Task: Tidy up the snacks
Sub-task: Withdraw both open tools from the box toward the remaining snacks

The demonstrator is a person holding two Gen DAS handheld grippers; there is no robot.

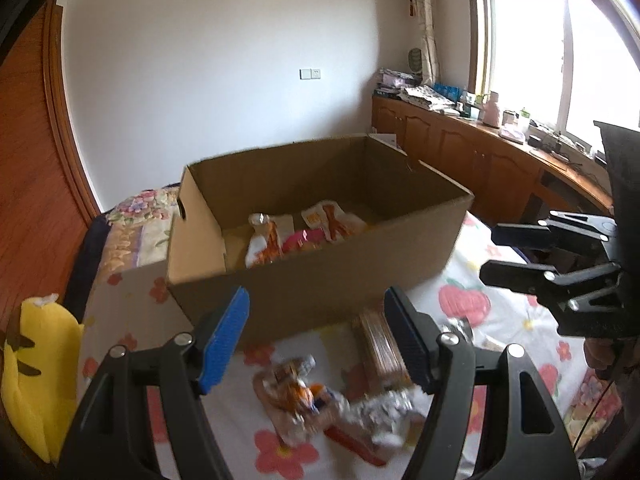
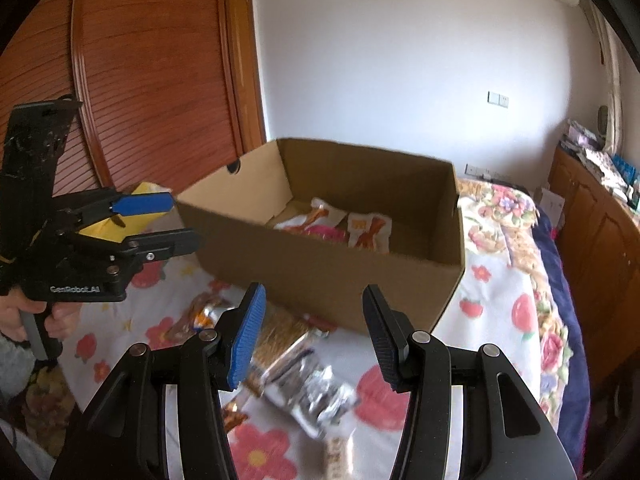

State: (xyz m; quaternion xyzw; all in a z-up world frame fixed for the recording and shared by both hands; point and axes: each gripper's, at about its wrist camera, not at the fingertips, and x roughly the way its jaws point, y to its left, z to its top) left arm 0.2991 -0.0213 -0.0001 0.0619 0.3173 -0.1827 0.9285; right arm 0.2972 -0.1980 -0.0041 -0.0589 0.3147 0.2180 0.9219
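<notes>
Where they lie loose, snack packets look crinkled — silvery, orange.

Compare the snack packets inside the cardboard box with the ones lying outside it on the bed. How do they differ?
The packets in the cardboard box are white, orange and pink; the loose packets on the bed are mostly silvery foil and brownish. The boxed ones lie behind the wall, the loose ones before it. Neither gripper holds any.
</notes>
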